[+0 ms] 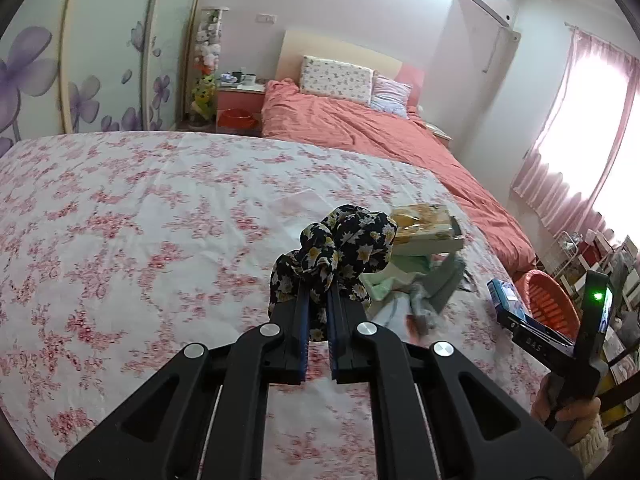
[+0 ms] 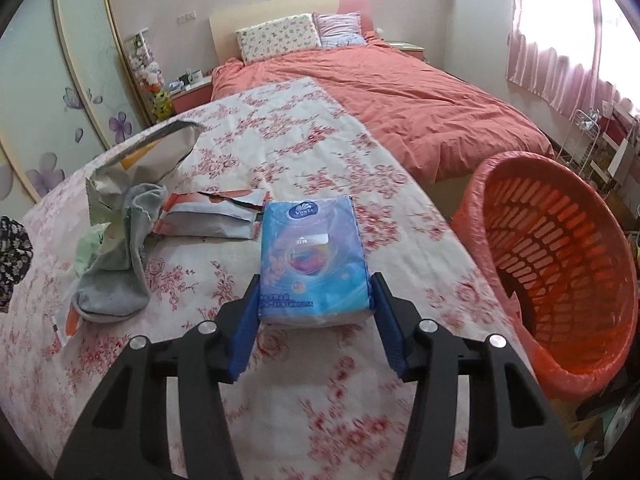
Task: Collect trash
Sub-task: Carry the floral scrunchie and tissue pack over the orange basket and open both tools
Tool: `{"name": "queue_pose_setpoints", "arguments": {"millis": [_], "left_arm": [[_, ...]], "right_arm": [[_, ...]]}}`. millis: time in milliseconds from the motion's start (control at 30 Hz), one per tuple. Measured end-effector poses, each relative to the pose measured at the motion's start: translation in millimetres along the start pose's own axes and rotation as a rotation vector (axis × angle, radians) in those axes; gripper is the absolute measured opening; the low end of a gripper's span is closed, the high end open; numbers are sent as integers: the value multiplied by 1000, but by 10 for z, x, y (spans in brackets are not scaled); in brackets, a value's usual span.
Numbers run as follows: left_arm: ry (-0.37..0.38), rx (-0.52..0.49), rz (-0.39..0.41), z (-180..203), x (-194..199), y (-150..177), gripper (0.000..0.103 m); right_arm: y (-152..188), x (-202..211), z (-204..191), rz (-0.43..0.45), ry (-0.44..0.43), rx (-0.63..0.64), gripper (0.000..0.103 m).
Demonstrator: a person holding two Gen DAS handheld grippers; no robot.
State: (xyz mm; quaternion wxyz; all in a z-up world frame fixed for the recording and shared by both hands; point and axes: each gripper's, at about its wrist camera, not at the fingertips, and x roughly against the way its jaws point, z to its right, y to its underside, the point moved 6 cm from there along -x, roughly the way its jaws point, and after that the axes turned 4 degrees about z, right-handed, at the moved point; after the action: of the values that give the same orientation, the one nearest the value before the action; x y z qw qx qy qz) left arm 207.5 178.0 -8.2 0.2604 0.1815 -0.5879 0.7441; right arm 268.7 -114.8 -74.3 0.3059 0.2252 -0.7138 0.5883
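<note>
Pink-flowered white cloth-covered desk [image 2: 320, 152] carrying the clutter; round orange plastic slatted basket [image 2: 560, 264] standing just beside its right edge. Grey fabric sock [image 2: 116, 280] lying on the desk, touching a crumpled silver-lined wrapper [image 2: 160, 148]; torn white-and-orange paper package [image 2: 212, 220] resting beside them. Right tongs [image 2: 316, 300] clamping a blue plastic tissue pack [image 2: 312, 256] above the desk. Left tongs [image 1: 318, 300] pinching a black floral fabric scrunchie [image 1: 340, 252], raised over the desk

Tissue pack [image 2: 313, 258] wrapped in glossy plastic film; laundry basket [image 2: 558, 256] slotted plastic; floral sheet [image 2: 328, 168] matt cloth
</note>
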Motion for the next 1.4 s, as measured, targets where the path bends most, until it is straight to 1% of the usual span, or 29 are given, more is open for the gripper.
{"name": "queue_pose_setpoints", "arguments": {"millis": [433,633,967,1400], "left_arm": [[87,-57,-9,577,-13,81,7],[129,-75,-15,859,-37,117,7],[204,-97,-41,1355,-129,234,7],[296,-134,-86,1997,-271,405,7]], "right_arm": [[7,559,324,91,-2,-26,52],[36,736,452,123,11,-22,52],[75,910,737,162,57,-38,52],[120,1054,1232,197,113,-109,52]]}}
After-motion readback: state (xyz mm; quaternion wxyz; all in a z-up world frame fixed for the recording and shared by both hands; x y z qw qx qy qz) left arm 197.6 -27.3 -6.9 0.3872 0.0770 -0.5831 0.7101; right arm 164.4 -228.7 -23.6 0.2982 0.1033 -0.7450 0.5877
